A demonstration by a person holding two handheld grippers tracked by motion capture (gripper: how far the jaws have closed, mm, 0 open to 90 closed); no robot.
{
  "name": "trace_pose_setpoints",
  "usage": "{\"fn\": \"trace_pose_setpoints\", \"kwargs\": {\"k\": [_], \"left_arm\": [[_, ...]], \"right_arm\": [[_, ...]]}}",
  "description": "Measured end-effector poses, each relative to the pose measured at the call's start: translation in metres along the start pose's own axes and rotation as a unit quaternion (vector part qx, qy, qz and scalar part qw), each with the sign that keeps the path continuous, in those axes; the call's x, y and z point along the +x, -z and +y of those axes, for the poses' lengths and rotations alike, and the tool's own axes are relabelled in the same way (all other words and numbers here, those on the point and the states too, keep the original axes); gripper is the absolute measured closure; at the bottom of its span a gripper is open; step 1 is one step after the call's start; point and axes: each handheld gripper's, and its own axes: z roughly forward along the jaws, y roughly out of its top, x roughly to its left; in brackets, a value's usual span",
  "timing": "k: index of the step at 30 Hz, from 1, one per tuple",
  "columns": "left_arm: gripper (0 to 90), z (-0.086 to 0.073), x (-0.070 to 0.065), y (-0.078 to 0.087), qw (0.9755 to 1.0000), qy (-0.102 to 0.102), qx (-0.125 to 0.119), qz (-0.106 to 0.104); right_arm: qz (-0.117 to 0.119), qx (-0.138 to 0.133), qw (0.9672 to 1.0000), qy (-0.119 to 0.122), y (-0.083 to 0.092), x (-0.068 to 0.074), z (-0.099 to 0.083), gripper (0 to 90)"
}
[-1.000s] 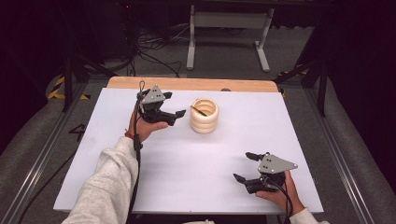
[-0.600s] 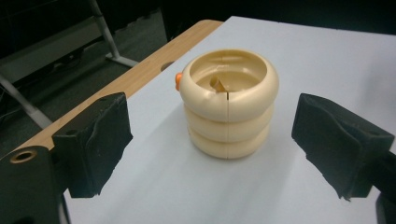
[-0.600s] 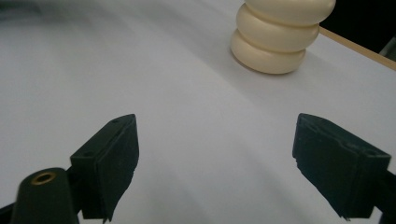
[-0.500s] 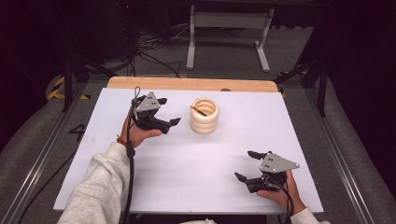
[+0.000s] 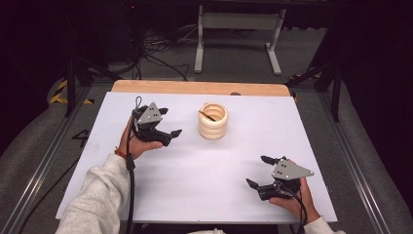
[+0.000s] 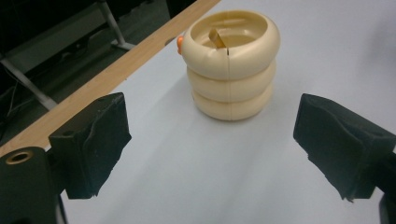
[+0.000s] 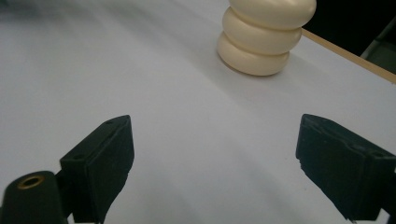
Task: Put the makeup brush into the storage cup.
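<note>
A cream holder (image 5: 213, 121) shaped like three stacked rings stands upright on the white table (image 5: 195, 195), toward the back middle. A brown stick (image 6: 216, 36) leans inside its hollow top. My left gripper (image 5: 171, 122) is held to the left of the holder, apart from it, jaws open and empty. In the left gripper view the holder (image 6: 231, 65) stands ahead between the spread jaws of that gripper (image 6: 212, 149). My right gripper (image 5: 255, 170) is held low near the front right. Its jaws have just been opening, with nothing between them. In the right gripper view the holder (image 7: 264, 32) is far ahead.
A wooden strip (image 5: 195, 87) runs along the table's far edge. A small orange thing (image 6: 180, 43) peeks out behind the holder. Beyond the table are a metal stand (image 5: 238, 34) and cables (image 5: 156, 58) on the floor. Metal rails (image 5: 44, 161) flank the table.
My left gripper has drifted left and toward the person, away from the holder. The right gripper stays in place, its jaws slightly wider.
</note>
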Motion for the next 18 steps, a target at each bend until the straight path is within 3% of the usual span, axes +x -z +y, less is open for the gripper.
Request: {"fn": "trace_pose_setpoints", "kwargs": {"k": [18], "left_arm": [[10.6, -0.017, -0.016, 0.022, 0.9997, -0.016, 0.014, -0.007]], "right_arm": [[-0.029, 0.001, 0.9996, 0.001, 0.01, -0.005, -0.001, 12.6]]}}
